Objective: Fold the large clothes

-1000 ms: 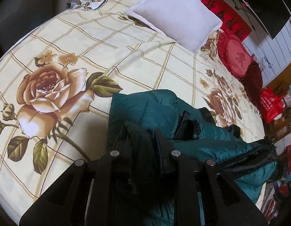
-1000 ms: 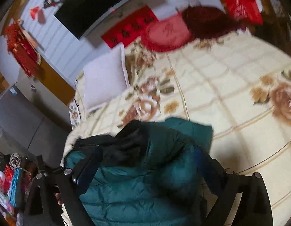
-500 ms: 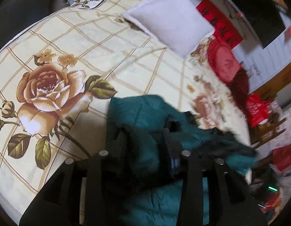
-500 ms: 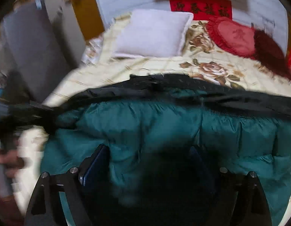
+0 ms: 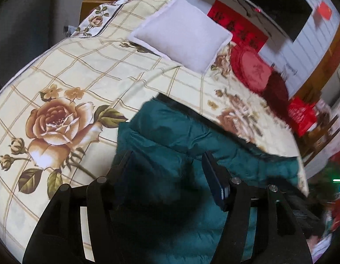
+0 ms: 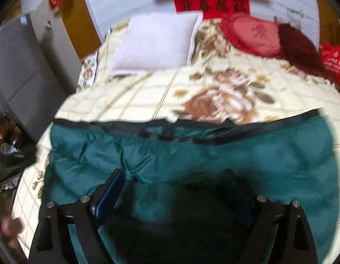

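Note:
A teal padded jacket (image 5: 170, 132) with a black trimmed edge lies spread on the flowered bedspread (image 5: 86, 70). My left gripper (image 5: 166, 161) hovers over its near left part. Its jaws are opening, and the cloth lies below the gap without either pad pressing on it. In the right wrist view the jacket (image 6: 214, 158) stretches wide across the bed, black edge on the far side. My right gripper (image 6: 174, 176) stands open just above the jacket, gripping nothing.
A white pillow (image 5: 183, 41) lies at the head of the bed, with a red round cushion (image 5: 253, 72) and a dark red one (image 6: 299, 44) beside it. A red bag (image 5: 302, 114) sits past the bed's right side. A person's hand (image 6: 9, 228) shows at the lower left.
My left gripper let go of the bunched jacket fold, spread its jaws and lifted a little. My right gripper swung across the bed, and the jacket now lies flatter and wider.

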